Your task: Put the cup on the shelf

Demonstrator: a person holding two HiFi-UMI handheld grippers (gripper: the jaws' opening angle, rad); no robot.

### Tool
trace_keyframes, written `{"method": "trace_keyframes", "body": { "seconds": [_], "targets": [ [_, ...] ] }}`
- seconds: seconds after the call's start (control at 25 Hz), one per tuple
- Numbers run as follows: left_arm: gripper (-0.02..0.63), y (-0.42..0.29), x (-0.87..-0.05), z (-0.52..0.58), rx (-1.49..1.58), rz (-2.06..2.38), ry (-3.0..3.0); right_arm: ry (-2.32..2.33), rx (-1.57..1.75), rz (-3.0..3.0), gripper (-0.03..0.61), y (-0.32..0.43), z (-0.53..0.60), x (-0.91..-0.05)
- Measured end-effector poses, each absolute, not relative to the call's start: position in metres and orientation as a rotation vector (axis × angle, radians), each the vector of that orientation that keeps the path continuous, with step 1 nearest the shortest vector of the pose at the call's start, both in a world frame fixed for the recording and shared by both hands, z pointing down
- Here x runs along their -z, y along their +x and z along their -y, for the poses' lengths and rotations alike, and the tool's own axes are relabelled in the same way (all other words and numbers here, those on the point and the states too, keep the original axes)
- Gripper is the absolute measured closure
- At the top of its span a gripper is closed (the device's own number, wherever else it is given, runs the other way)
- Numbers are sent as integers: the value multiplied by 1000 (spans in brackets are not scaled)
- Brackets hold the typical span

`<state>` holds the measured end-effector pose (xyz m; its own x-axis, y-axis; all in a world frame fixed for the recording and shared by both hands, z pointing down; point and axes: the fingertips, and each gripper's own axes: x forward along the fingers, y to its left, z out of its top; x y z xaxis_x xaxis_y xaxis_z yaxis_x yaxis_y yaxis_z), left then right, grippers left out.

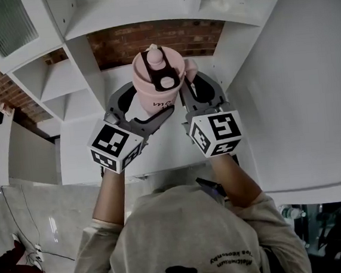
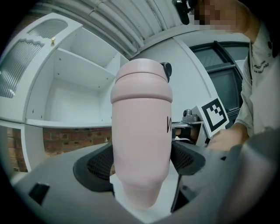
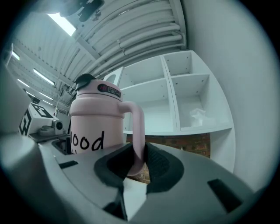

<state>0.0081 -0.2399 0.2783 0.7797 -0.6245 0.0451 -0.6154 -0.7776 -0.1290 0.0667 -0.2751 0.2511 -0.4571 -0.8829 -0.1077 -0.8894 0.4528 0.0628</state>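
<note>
Mid-carry, I judge: left gripper (image 2: 141, 161) is clamping the pink lidded plastic cup (image 1: 158, 80), right gripper (image 3: 139, 164) its handle (image 3: 139, 127); next needs the white shelf board (image 1: 140, 13) at twelve o'clock.

cup (image 3: 94, 127) lettering partly hidden behind right tool (image 3: 135, 162), shelf (image 1: 63, 83) cut off at top

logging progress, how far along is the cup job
Done: cup picked up, left gripper shut on it, right gripper on its handle. In hand: held up before the white shelf. Left: set it on a board, release.
</note>
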Motion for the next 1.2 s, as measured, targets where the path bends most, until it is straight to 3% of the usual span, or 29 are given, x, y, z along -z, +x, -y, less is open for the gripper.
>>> {"method": "trace_keyframes", "body": {
  "seconds": [1.2],
  "targets": [
    [201, -10, -152, 315, 115, -990, -2803, -1529, -340, -2569, 497, 48, 346, -119]
  ]
}}
